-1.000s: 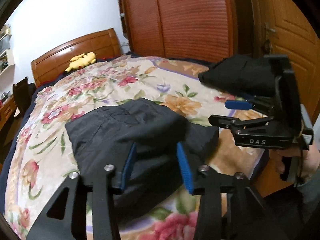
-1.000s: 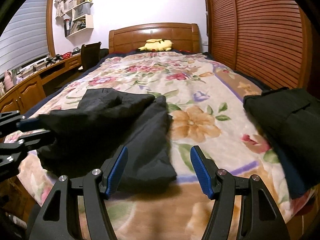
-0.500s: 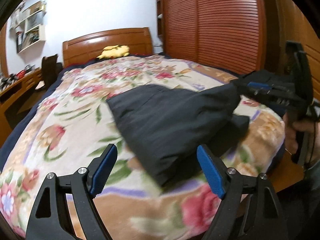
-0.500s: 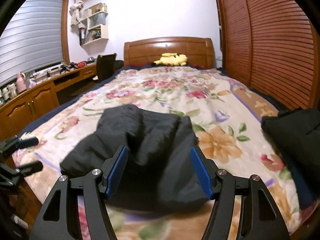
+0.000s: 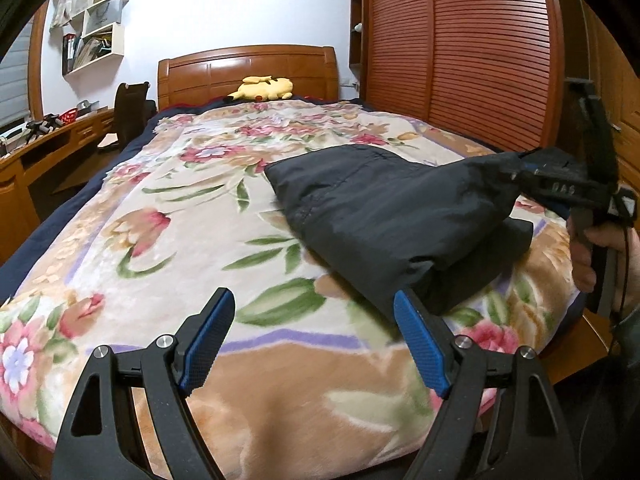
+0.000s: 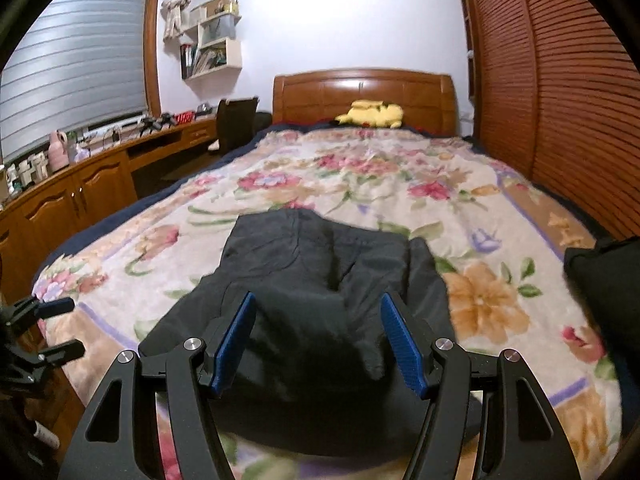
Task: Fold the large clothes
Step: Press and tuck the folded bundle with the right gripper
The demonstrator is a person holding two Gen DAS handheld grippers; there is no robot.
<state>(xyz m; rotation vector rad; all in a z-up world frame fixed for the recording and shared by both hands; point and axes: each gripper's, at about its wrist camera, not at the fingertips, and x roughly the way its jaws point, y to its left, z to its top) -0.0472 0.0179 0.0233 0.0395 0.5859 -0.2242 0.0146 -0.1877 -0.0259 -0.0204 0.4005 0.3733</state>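
Note:
A large dark grey garment [image 5: 392, 216] lies partly folded on the floral bed cover [image 5: 168, 240], near the foot of the bed; it also shows in the right wrist view [image 6: 320, 304]. My left gripper [image 5: 316, 344] is open and empty, off the garment's left edge. My right gripper [image 6: 318, 340] is open, its jaws wide apart around a raised fold of the garment. In the left wrist view the right gripper [image 5: 524, 174] sits at the garment's lifted right end.
A second dark folded garment [image 6: 604, 280] lies at the bed's right edge. A yellow plush toy [image 5: 262, 88] rests by the wooden headboard [image 5: 248, 68]. A desk with clutter [image 6: 92, 160] and a chair [image 6: 236, 124] stand left. A slatted wardrobe [image 5: 460, 48] lines the right.
My left gripper has let go of the garment, opened wide and drawn back to the left. My right gripper has moved over the garment and now straddles a fold of it.

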